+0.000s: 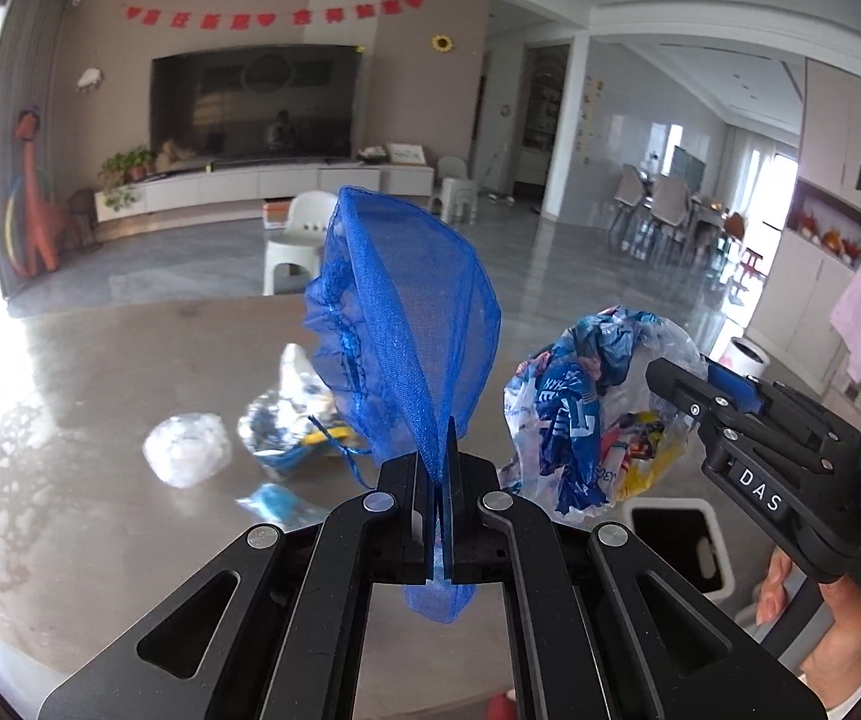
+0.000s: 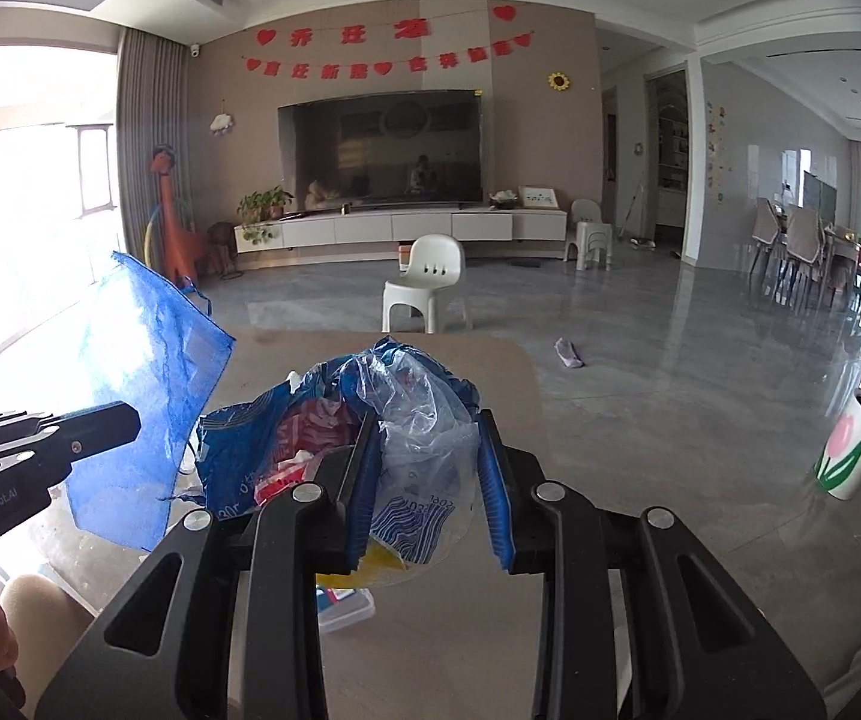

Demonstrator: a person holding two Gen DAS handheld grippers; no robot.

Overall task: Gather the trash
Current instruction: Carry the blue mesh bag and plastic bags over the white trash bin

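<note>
Trash: a crumpled plastic bag bundle [image 2: 406,414] is held above the table [image 1: 100,528], right of the blue mesh pouch [image 1: 406,324].
Right gripper [image 2: 430,480]: its blue-padded fingers [image 2: 493,492] are pressed against the bundle from both sides.
Left gripper [image 1: 442,480]: the jaws are pressed together, pinching the pouch, which is lifted upright.
Loose trash: a clear plastic wad [image 1: 187,450], a crinkled foil wrapper [image 1: 286,420] and a small blue scrap [image 1: 277,501] are left on the table, at the near left.
Bin: a white bin [image 1: 679,546] with a dark opening is seen below the bundle, at the near right.
</note>
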